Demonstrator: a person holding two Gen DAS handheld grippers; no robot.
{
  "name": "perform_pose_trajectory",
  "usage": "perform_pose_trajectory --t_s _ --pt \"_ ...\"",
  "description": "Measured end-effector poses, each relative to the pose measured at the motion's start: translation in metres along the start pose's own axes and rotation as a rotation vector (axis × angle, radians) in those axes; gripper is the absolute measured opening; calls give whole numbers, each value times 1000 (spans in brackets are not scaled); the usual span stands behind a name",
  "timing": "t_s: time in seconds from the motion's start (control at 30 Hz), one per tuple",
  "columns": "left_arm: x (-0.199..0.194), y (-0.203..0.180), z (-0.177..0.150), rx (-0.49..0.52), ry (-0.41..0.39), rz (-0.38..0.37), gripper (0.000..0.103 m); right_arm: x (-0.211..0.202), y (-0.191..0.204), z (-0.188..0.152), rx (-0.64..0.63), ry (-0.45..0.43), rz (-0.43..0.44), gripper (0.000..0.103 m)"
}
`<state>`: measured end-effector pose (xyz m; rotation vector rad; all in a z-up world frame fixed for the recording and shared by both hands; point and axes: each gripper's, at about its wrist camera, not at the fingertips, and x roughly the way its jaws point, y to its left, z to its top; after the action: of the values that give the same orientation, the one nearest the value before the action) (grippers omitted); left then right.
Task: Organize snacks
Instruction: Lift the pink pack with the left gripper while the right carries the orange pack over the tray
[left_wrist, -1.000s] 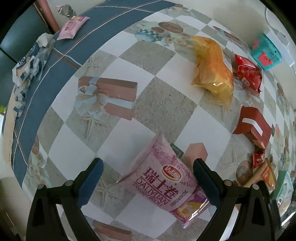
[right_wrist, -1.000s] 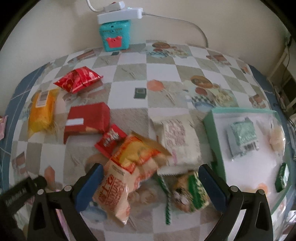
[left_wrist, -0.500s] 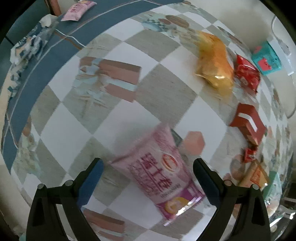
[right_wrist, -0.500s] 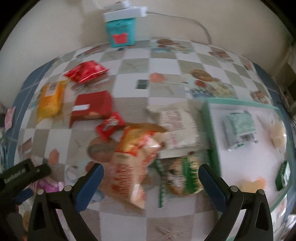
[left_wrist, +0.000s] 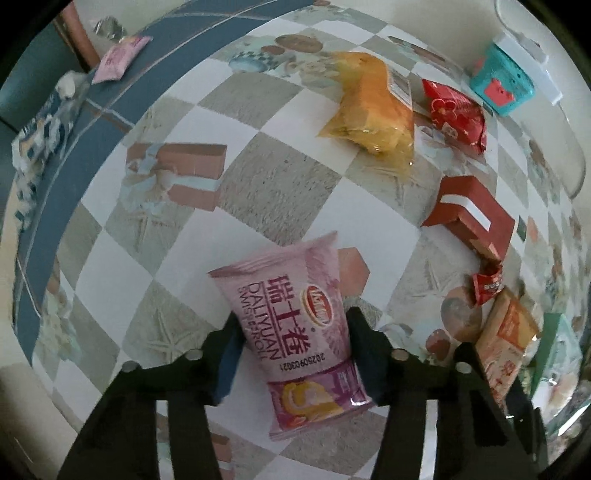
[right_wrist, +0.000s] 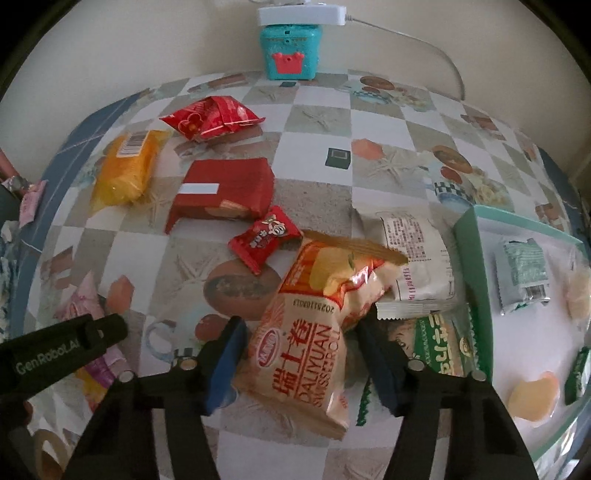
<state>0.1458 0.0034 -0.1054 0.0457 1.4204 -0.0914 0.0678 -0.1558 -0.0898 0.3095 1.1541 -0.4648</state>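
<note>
A: Status of both tongs?

B: Left tongs (left_wrist: 293, 350) are closing on the pink plastic Swiss-roll packet (left_wrist: 295, 332); both pads look to touch its sides. It lies flat on the checkered bench (left_wrist: 280, 192). Right tongs (right_wrist: 301, 354) are closing on the orange-and-cream Swiss-roll packet (right_wrist: 310, 332), pads at its flanks, also on the bench, just beside the green-rimmed white tray (right_wrist: 472, 258).

A: Progress?

B: Early, by my reading. The tray holds a pale green sachet (right_wrist: 522, 273) and a few small items I cannot identify. Outside it: yellow transparent bag (right_wrist: 125, 170), shiny red foil bag (right_wrist: 212, 118), red cardboard box (right_wrist: 225, 192), small red candy wrapper (right_wrist: 264, 243), white sealed packet (right_wrist: 413, 262), green-and-white packet (right_wrist: 443, 343).

A: Remaining?

B: Both gripped packets, then those 6.
</note>
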Motion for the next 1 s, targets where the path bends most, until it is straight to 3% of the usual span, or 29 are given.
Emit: perform_pose_trajectory --t_s 0.23,0.47,0.7,1.0 --pt "-10 -23 7 -3 -7 -12 42 -5 -7 1 8 -12 5 45" --pt "-39 -33 10 20 -65 -20 42 -19 -13 5 24 -44 46 44" --pt "-87 -29 10 21 -181 -48 42 -62 -25 12 61 -145 87 43" --pt "-117 -28 4 42 -258 -99 42 -108 -46 13 115 -237 109 43"
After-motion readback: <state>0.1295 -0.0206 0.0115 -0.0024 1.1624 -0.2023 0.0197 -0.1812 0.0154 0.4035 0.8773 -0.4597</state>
